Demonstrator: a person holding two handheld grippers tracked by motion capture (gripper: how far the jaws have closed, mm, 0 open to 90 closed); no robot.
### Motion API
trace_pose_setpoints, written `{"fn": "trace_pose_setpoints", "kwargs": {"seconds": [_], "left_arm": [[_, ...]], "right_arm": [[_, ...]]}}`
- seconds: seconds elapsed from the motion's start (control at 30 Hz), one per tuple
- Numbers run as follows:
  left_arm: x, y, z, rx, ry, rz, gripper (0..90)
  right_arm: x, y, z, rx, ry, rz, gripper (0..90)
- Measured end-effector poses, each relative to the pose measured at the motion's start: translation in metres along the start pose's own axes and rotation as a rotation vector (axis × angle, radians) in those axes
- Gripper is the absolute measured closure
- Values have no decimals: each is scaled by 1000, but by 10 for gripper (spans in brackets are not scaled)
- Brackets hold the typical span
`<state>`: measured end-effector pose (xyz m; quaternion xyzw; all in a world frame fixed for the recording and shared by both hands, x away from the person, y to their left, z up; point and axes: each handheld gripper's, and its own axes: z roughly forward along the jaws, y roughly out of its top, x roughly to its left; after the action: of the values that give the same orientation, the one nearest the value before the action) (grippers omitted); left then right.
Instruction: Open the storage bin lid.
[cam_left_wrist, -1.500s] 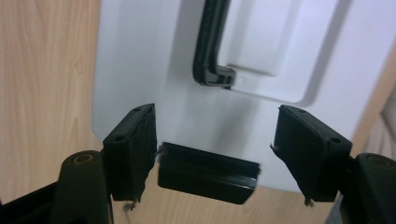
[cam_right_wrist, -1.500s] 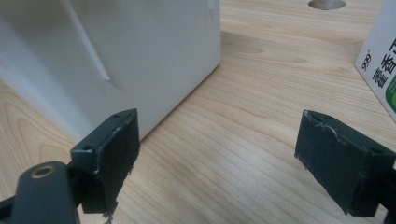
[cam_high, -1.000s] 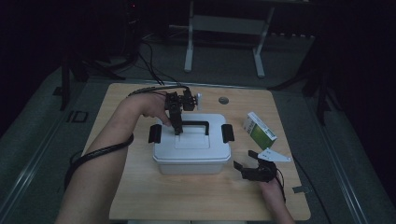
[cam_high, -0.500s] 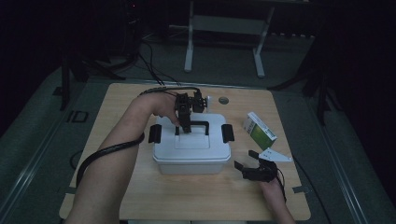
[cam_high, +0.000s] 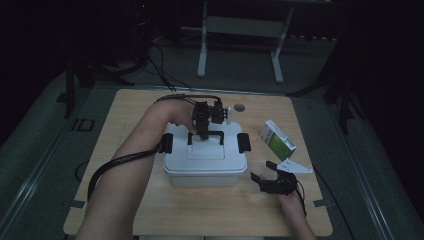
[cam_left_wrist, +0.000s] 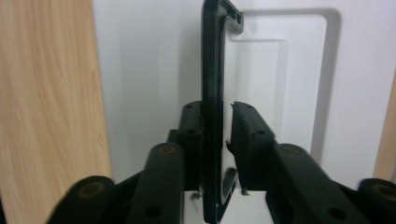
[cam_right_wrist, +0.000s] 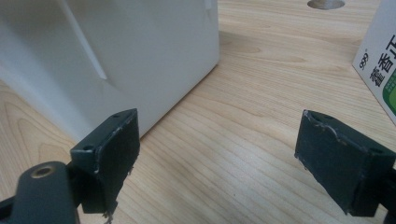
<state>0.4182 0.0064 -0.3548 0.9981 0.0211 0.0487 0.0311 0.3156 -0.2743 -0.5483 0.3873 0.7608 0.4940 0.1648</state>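
From the high view, the white box (cam_high: 206, 159) sits mid-tabletop (cam_high: 150, 210), lid on, side latches apparently shut, with the left gripper (cam_high: 204, 135) over its black handle (cam_high: 205, 134). The left gripper view shows the fingers (cam_left_wrist: 191, 140), which have just been closing, either side of the handle (cam_left_wrist: 212, 93); one pad touches, the other stands barely clear. In the right gripper view, the fingers (cam_right_wrist: 112, 154) stand wide apart beside the box (cam_right_wrist: 116, 51). Lifting remains.
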Motion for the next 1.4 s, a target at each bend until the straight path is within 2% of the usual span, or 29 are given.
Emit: {"fn": "trace_pose_setpoints", "kwargs": {"seconds": [0.27,0.53,0.7,1.07,1.1,1.27,1.4], "left_arm": [[1,2,3,25,-46,-18,819],[-1,5,2,52,-65,-22,837],[-1,4,2,47,-70,-29,838],[-3,0,-11,31,-57,-35,839],[-3,-1,-14,27,-47,-35,839],[-5,-9,-23,21,-24,-45,839],[-6,-16,-24,11,-12,-61,838]], "right_arm": [[0,0,0,1,2,3,135],[0,0,0,0,4,4,135],[0,-1,0,0,5,4,135],[0,-1,0,1,6,4,135],[0,-1,0,1,6,4,135],[0,-1,0,0,5,5,135],[-1,-1,0,-1,2,12,134]]}}
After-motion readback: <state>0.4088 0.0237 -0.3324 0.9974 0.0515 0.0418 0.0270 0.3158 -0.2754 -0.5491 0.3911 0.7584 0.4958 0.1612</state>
